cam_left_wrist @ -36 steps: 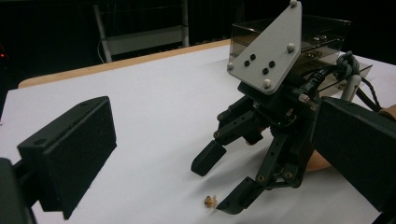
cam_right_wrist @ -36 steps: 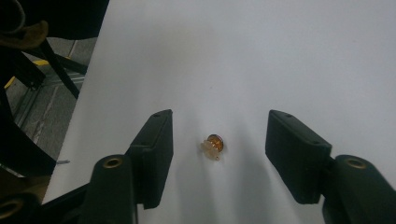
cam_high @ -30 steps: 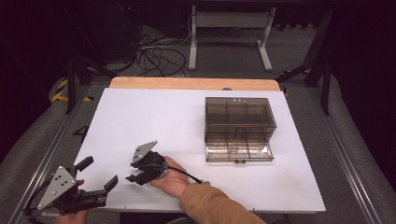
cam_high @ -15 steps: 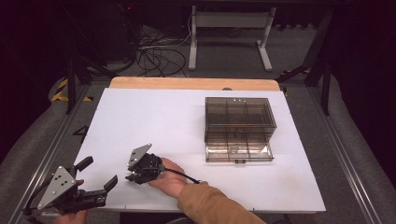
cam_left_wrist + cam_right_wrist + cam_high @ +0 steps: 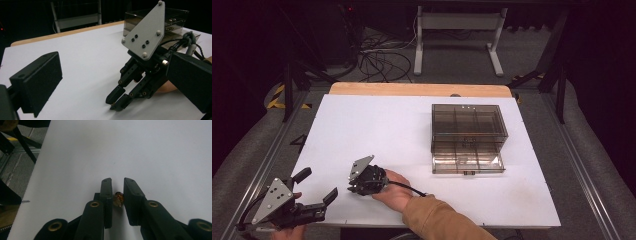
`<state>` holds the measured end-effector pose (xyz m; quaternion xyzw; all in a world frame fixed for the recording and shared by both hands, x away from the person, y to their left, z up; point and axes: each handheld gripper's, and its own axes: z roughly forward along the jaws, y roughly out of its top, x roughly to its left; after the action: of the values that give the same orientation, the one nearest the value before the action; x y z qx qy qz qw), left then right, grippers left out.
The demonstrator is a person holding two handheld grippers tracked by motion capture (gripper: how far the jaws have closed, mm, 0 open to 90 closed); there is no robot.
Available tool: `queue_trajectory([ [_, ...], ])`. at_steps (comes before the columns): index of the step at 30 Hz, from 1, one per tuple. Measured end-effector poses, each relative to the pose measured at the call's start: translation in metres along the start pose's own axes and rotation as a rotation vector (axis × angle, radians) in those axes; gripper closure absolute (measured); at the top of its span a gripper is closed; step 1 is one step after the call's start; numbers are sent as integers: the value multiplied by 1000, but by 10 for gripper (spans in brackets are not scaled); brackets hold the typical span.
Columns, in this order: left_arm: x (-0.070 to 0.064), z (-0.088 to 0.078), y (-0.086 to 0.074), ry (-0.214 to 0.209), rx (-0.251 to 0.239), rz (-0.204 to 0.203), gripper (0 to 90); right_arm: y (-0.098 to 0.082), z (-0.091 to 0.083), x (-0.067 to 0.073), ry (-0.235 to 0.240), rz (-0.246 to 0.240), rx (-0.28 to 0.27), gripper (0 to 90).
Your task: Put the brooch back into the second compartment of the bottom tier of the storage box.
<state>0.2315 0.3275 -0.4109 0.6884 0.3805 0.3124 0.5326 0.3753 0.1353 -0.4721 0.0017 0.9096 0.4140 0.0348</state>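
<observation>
Right gripper (image 5: 357, 189) low on the white table (image 5: 377, 125), lower left of centre in the high view; jaws just closing, now clenched on a small amber bead-like piece (image 5: 118, 198). Left gripper (image 5: 314, 192) at lower left corner, jaws spread wide, nothing between. Smoky compartment box (image 5: 468, 135) well apart, right of centre.

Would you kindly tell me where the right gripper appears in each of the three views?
High view: the right gripper is low and left of centre, over the white sheet.
Left gripper view: centre-right, tips pointing down at the white sheet.
Right gripper view: its jaws rise from the bottom; they have just been closing and pinch a small amber bead.
Shared landmark: the white sheet.
</observation>
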Motion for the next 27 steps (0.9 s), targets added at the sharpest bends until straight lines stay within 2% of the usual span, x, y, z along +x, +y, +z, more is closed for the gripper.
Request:
queue_trajectory([
  [8, -1, 2, 0, -2, 3, -2, 10, 2, -19, -1, -14, 14, -31, 786],
  [27, -1, 7, 1, -16, 9, 3, 11, -4, -79, -7, -93, 33, -111, 786],
])
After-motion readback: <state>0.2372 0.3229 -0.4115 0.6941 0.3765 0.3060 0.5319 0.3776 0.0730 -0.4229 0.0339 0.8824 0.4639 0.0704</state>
